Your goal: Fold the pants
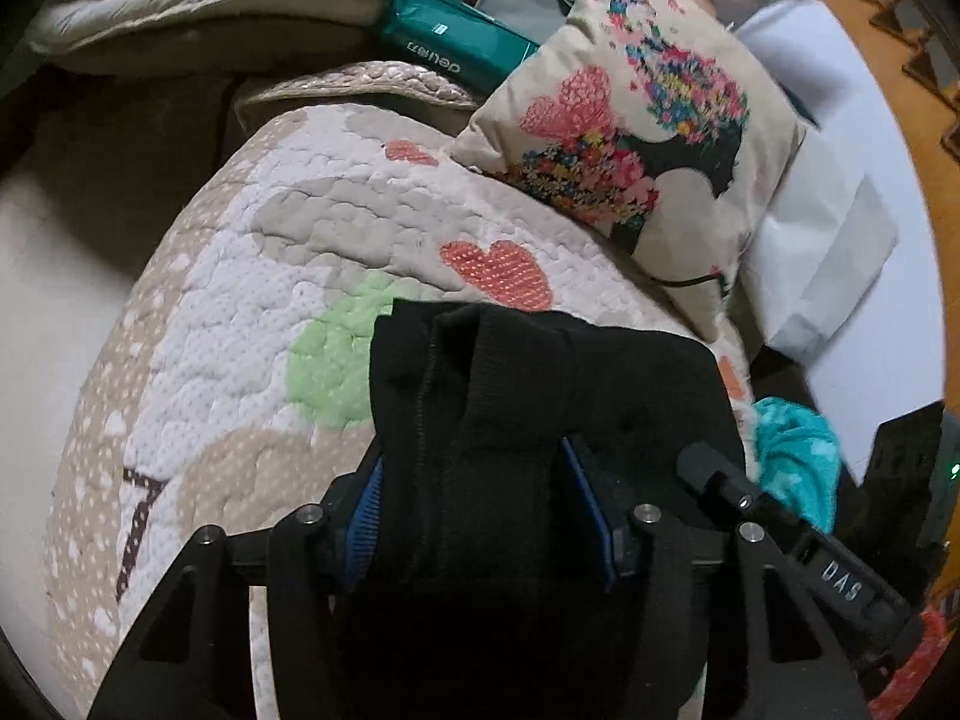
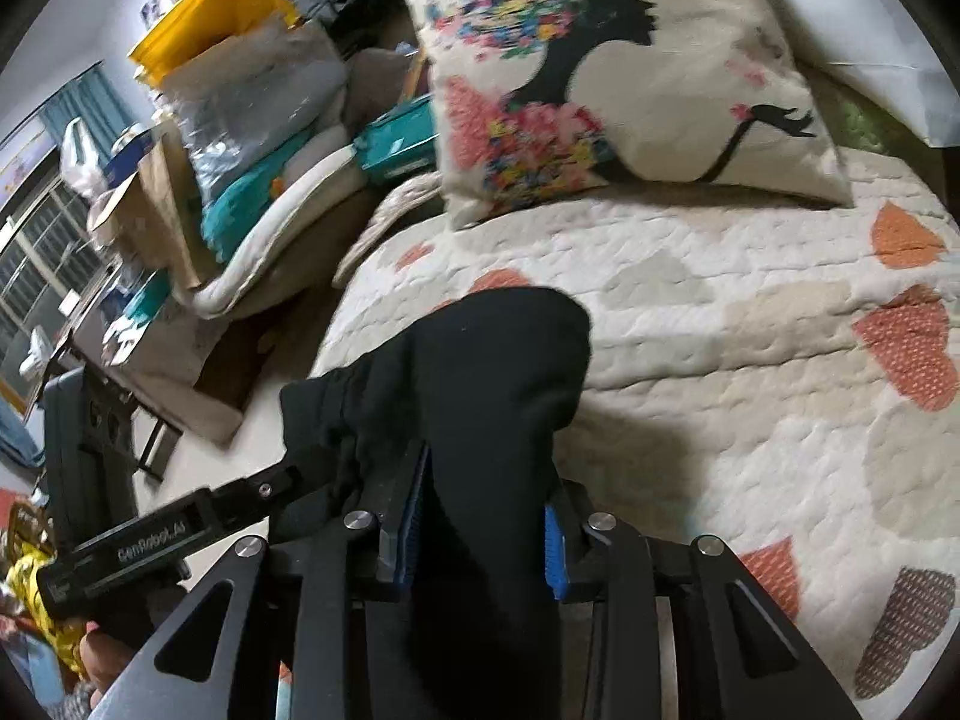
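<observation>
The pants (image 1: 540, 384) are black, of a thick soft knit with a ribbed band and a line of stitching showing along one fold. In the left wrist view they fill the lower middle of the frame, from the centre down to 6 o'clock, bunched into a raised hump with a squared top edge and a vertical crease. They hang above the quilt rather than lying flat on it. In the right wrist view the pants (image 2: 480, 372) rise from 6 o'clock to the centre as a rounded lobe, with a gathered, wrinkled part trailing off toward 9 o'clock. A dark shadow falls on the bedding at 3 o'clock of the cloth.
</observation>
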{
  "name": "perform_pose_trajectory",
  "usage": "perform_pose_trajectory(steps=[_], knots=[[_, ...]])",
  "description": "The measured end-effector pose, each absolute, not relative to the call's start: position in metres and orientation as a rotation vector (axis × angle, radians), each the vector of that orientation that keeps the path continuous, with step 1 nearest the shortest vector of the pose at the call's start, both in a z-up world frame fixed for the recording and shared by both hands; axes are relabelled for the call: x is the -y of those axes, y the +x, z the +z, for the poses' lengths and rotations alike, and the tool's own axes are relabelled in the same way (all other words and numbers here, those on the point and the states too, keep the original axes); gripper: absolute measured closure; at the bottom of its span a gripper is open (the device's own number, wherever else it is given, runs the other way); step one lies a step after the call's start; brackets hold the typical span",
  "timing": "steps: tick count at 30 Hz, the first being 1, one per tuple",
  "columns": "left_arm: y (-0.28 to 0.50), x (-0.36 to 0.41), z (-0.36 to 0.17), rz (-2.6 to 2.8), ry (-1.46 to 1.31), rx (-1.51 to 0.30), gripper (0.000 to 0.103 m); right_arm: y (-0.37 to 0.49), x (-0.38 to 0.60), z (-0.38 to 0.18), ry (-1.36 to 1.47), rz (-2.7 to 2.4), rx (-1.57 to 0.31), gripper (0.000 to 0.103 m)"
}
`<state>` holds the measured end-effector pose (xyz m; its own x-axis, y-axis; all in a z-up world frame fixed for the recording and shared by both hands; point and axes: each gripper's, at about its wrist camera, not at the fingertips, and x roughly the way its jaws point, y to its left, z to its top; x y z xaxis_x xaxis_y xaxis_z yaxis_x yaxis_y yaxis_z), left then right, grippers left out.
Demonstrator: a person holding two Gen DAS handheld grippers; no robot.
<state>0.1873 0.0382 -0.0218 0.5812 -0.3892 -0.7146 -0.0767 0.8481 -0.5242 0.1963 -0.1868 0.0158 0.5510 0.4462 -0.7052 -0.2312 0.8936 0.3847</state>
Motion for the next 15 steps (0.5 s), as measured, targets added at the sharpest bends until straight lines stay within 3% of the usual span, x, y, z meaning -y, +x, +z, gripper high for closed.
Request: perform_pose_trajectory(steps=[3,5,7,15], knots=[[0.192,-0.037,-0.026,-0.144,-0.497,-0.966,0.045,0.202,0.194,0.003,0.244,0.334,-0.923,0.063],[0.192,-0.041,-0.027,-0.13,-0.496,-0.977,0.043,0.204,0.198,-0.005,0.248,0.306,-0.933,0.047],[0.191,-0.045,-0.025,-0.124,-0.506,-0.975,0.043,0.203,0.202,-0.007,0.263,0.29,-0.932,0.041],[0.186,-0.055,-0.034,0.025,-0.418,-1.042,0.043,0.176,0.197,0.008,0.229,0.304,-0.9,0.031]])
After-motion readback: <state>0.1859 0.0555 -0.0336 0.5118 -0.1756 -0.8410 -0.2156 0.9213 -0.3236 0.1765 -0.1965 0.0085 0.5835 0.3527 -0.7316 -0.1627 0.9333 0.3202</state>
